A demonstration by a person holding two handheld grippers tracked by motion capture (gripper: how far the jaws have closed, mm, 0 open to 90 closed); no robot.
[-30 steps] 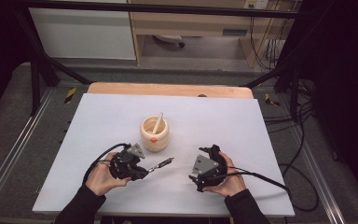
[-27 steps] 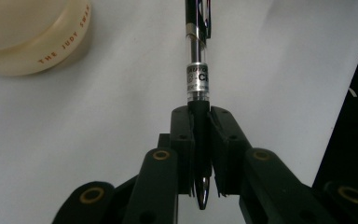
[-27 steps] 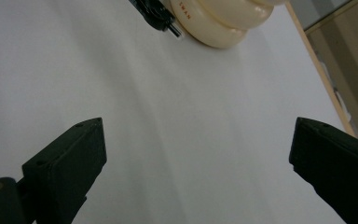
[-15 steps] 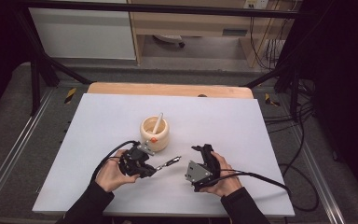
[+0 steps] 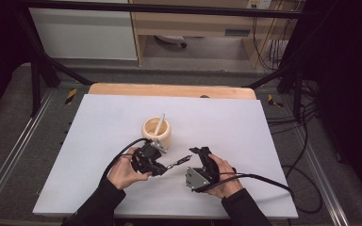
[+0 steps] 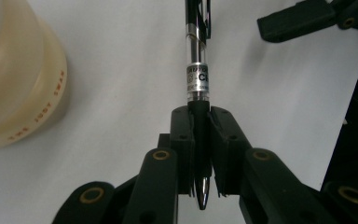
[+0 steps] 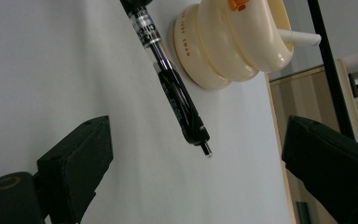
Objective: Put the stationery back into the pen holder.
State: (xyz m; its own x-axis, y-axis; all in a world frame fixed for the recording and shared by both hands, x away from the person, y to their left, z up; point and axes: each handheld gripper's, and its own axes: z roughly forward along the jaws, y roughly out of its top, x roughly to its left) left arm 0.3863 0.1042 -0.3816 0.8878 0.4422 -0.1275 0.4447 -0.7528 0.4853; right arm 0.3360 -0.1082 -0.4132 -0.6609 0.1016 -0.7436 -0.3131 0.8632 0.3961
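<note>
My left gripper (image 5: 162,165) is shut on a black and clear pen (image 5: 178,163) near its tip, just in front of the cream cup (image 5: 156,133). In the left gripper view the pads (image 6: 221,140) clamp the pen (image 6: 197,70), whose barrel points away toward the right gripper's jaw. My right gripper (image 5: 202,153) faces it, open; its jaws have just been closing a little. In the right gripper view the pen's clicker end (image 7: 200,140) hangs between the wide-apart jaws, touching neither. A white stick (image 5: 159,124) leans in the cup (image 7: 233,42).
A white sheet (image 5: 99,122) covers the wooden table. The cup stands near its middle, close behind my left gripper. Cables trail from both grippers toward the table's front and right edges. Black frame posts stand at the back corners.
My left hand has carried the pen to the right, bringing its free end close to the right gripper's jaws. The right hand has stayed about where it was.
</note>
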